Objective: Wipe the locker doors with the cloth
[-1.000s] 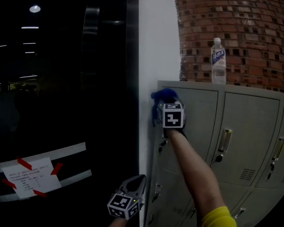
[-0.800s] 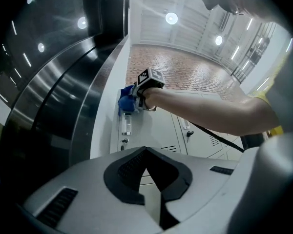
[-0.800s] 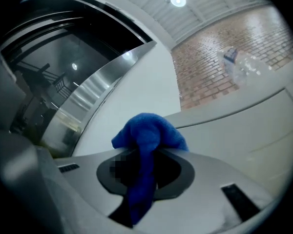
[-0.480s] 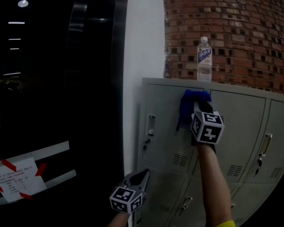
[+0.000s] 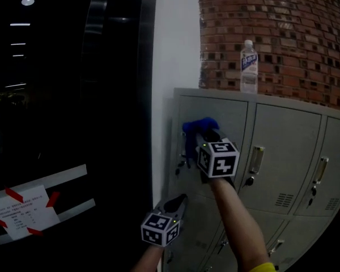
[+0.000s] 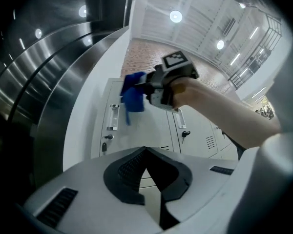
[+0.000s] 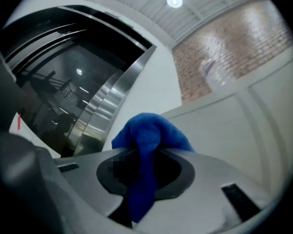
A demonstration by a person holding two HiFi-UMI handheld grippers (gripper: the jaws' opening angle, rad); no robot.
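Observation:
A blue cloth (image 5: 197, 129) is pressed against the upper left part of the leftmost grey locker door (image 5: 229, 123), just above its handle. My right gripper (image 5: 203, 137) is shut on the cloth, its marker cube facing me. In the right gripper view the cloth (image 7: 147, 143) bulges out between the jaws, with the door (image 7: 239, 126) right behind it. My left gripper (image 5: 177, 204) hangs lower, by the lockers' left edge, shut and holding nothing. From the left gripper view I see the cloth (image 6: 133, 95) and the right gripper (image 6: 147, 87) up on the door (image 6: 151, 128).
A water bottle (image 5: 249, 66) stands on top of the lockers in front of a brick wall (image 5: 283, 33). A white pillar (image 5: 175, 61) borders the lockers on the left, then a dark glossy wall with a taped paper notice (image 5: 22, 213). More locker doors (image 5: 289, 152) continue right and below.
The right gripper swept the cloth right across the top-left door, then back left and slightly down to its handle side. The left gripper has stayed low and shut.

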